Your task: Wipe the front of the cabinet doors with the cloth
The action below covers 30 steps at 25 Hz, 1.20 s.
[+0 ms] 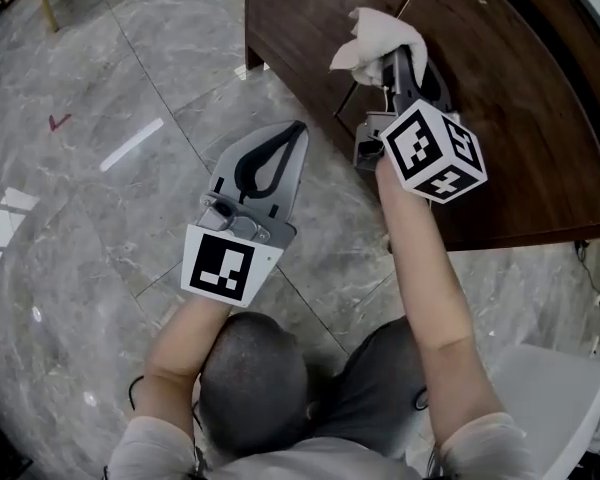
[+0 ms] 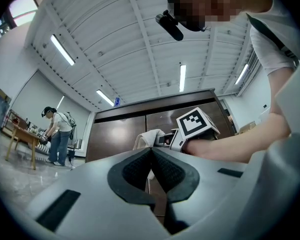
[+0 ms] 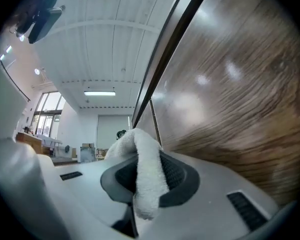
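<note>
as seen in the head view, a white cloth (image 1: 378, 36) is held bunched in the right gripper (image 1: 400, 68) up against the front of the dark wooden cabinet door (image 1: 510, 108), while the left gripper (image 1: 295, 138) is kept well apart from it over the marble floor (image 1: 100, 98). in the left gripper view, the two dark pads are seen brought together at their tips with nothing between them, and the cloth is seen beyond, before the brown doors and just beside the marker cube (image 2: 196, 126) of the other gripper; a person (image 2: 57, 134) is seen far off in the room. in the right gripper view, the jaws are seen clamped on a fold of the cloth, which stands up between the pads and droops over them, with the wood-grain door face close alongside. the cloth is judged light, soft and limp, with a nap that grips. it is best taken at a thick gathered fold, with a wad left proud of the jaw tips so that fabric, not hard jaw, is put to the door.
</note>
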Tool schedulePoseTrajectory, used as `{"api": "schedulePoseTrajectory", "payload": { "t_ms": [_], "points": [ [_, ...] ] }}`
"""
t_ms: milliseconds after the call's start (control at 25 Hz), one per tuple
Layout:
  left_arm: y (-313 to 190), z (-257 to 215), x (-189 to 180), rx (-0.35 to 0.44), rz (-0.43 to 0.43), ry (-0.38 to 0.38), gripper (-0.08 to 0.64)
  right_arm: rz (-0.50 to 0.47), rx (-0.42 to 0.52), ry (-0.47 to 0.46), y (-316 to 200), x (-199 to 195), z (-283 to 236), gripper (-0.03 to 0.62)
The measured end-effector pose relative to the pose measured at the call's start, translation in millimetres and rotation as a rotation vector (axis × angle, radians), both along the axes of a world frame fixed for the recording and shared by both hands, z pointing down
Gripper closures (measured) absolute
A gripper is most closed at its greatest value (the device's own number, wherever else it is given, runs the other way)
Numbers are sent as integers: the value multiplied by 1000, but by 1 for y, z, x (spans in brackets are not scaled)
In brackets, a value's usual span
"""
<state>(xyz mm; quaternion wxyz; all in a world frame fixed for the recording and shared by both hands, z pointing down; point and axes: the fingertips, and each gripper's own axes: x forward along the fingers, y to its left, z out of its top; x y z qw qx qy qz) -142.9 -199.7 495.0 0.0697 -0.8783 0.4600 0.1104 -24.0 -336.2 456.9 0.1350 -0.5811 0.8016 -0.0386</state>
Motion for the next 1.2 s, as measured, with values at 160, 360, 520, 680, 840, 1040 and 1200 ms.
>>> {"api": "schedulePoseTrajectory", "payload": {
  "t_ms": [160,360,520,680,840,1040,1200],
  "points": [
    [-2,1,-2,5,3,23,541,32,-9,21,0,7,2,522],
    [-2,3,1,-1,9,37,541,62,-20,-5,6,27,0,522],
    [1,1,8,2,14,30,541,65,-11,-11,17,36,-2,522],
    [4,2,13,3,11,18,541,60,-14,-26,32,49,3,522],
    [7,-1,24,12,15,6,541,35,-26,-7,54,65,10,522],
    [11,-5,43,24,30,-14,541,45,-18,92,73,81,19,522],
    [15,-5,58,24,54,-33,541,36,-17,92,81,91,19,522]
  ]
}}
